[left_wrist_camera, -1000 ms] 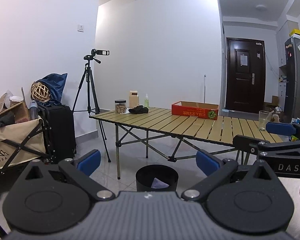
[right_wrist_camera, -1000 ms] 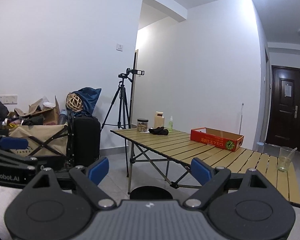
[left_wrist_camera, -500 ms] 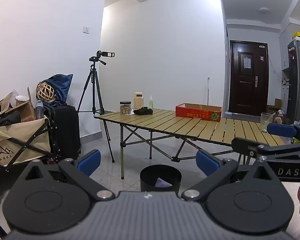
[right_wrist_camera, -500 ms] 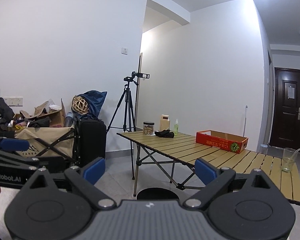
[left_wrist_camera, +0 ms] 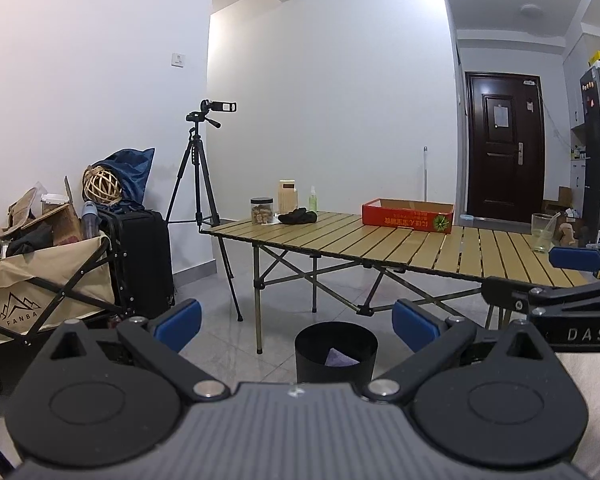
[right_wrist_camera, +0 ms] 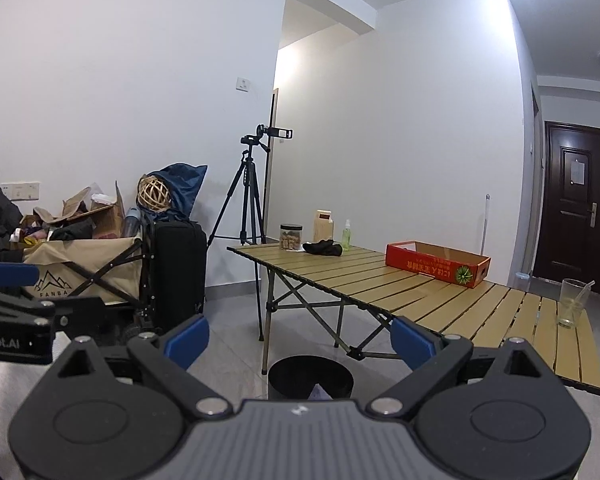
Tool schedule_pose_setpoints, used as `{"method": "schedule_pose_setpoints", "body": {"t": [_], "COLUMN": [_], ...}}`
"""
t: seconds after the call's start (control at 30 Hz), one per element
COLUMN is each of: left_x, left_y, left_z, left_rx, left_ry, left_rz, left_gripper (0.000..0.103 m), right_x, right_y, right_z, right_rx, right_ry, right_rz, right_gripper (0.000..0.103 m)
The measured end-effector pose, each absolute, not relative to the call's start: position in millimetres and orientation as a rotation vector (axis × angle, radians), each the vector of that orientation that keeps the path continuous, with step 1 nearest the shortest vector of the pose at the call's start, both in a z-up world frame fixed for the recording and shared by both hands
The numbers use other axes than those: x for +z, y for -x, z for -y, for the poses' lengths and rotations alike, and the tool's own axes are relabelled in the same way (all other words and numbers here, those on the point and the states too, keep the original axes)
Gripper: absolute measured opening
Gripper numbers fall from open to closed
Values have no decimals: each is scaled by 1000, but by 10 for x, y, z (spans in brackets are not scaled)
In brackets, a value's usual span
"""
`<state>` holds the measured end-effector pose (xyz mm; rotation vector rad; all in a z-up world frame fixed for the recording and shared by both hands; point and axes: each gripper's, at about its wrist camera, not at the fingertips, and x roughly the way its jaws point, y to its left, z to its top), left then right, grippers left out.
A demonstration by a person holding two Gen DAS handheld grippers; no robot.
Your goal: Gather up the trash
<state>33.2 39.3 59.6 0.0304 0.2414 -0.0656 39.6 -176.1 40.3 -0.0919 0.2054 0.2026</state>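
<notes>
plainly, both the left gripper (left_wrist_camera: 296,322) and the right gripper (right_wrist_camera: 299,337) stand wide apart with nothing between the blue pads, the right one's jaws having just been opening; the round black plastic bin (left_wrist_camera: 336,350) sits on the floor just ahead of and below both, with a pale purple scrap of paper (left_wrist_camera: 340,358) lying inside it; that scrap looks light and limp, best pinched at a raised edge; the clear plastic cup with a straw (right_wrist_camera: 572,302), ahead to the right on the slatted folding table (right_wrist_camera: 400,284), seems thin and crushable, so grip mid-wall gently; the left view shows the bin's inside; the right view hides most of it.
</notes>
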Motion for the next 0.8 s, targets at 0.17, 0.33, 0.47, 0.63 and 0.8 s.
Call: {"method": "schedule_pose_setpoints", "body": {"t": [0.17, 0.33, 0.47, 0.63, 0.8], "left_x": [574, 566, 555, 549, 548], "left_y": [-317, -295, -275, -266, -274], "left_z": [-420, -426, -436, -444, -448], "left_rx": [-61, -60, -58, -59, -62], "left_ry": [-31, -29, -32, -34, -36], "left_rz": [-258, -260, -261, -264, -264], "left_gripper": [103, 103, 103, 103, 103], "right_x": [387, 352, 321, 311, 294], "right_y": [-396, -394, -386, -389, -369], "right_z": [1788, 1783, 1808, 1830, 1814], "right_rx": [198, 196, 192, 191, 206], "right_ry": [72, 66, 58, 46, 60], "right_rz": [-221, -237, -246, -251, -244], "right_gripper": [98, 98, 98, 98, 98]}}
